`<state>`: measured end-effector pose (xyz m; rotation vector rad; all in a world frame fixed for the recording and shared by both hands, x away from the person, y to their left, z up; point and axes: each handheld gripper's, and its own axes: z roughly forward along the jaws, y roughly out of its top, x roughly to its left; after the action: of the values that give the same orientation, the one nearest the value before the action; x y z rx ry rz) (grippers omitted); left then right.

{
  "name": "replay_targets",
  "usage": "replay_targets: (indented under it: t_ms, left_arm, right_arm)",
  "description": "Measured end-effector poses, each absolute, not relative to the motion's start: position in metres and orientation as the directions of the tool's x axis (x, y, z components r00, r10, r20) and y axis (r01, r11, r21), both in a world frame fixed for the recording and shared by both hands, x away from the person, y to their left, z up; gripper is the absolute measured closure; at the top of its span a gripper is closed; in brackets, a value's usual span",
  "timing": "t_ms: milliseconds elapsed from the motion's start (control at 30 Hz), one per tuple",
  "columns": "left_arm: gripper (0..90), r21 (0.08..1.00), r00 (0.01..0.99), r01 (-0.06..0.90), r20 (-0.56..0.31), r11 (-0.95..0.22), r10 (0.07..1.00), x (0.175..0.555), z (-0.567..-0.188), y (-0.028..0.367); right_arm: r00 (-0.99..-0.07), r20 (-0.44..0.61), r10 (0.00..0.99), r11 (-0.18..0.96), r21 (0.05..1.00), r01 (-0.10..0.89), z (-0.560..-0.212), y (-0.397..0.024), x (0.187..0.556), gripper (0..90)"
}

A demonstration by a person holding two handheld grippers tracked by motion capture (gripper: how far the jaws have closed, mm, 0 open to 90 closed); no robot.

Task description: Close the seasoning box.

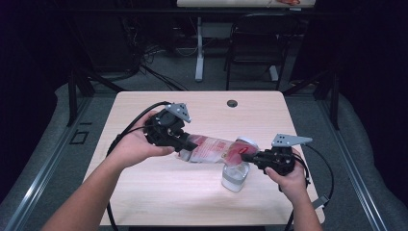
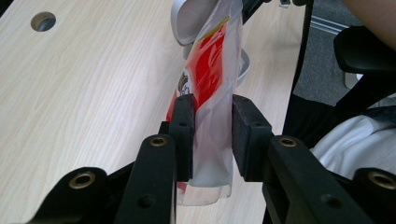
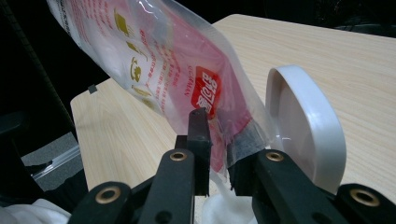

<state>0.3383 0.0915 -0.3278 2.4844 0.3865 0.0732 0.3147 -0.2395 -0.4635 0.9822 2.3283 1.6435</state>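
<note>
pale wood makes up the tabletop, above which a clear plastic bag printed in red and yellow is held stretched between both tongs. white powder is seen inside it, and its lower end is tipped over a clear jar with a white flip lid. the left tongs are clamped on the bag's sealed end, the right tongs on its red-printed end.

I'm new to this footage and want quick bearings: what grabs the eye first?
A clear bag with red print stretches between the left gripper and the right gripper, both clamped on it. White powder pours from its lower end into a jar with a flipped-up white lid.
</note>
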Motion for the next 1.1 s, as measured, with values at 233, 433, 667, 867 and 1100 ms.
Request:
replay_targets:
  t_ms: [233, 433, 667, 867, 1100]
  left_arm:
    - [72.3, 0.590, 0.956, 0.257, -0.038, -0.766, 0.291, 0.3380, -0.3277, 0.0914]
    - [72.3, 0.589, 0.956, 0.256, -0.038, -0.766, 0.291, 0.3379, -0.3275, 0.0917]
    - [72.3, 0.591, 0.957, 0.254, -0.037, -0.766, 0.289, 0.3379, -0.3275, 0.0917]
    - [72.3, 0.590, 0.958, 0.250, -0.034, -0.767, 0.286, 0.3377, -0.3272, 0.0917]
    - [72.4, 0.591, 0.957, 0.251, -0.035, -0.766, 0.286, 0.3379, -0.3270, 0.0919]
  right_arm:
    - [-0.780, 0.257, 0.571, 0.196, 0.880, 0.433, -0.4637, -0.2394, 0.3148, 81.5]
    - [-0.781, 0.258, 0.569, 0.197, 0.879, 0.434, -0.4639, -0.2389, 0.3149, 81.4]
    - [-0.780, 0.259, 0.569, 0.196, 0.879, 0.434, -0.4641, -0.2389, 0.3149, 81.3]
    - [-0.779, 0.261, 0.570, 0.192, 0.879, 0.436, -0.4645, -0.2384, 0.3149, 81.2]
    - [-0.780, 0.259, 0.569, 0.196, 0.879, 0.434, -0.4647, -0.2381, 0.3151, 81.2]
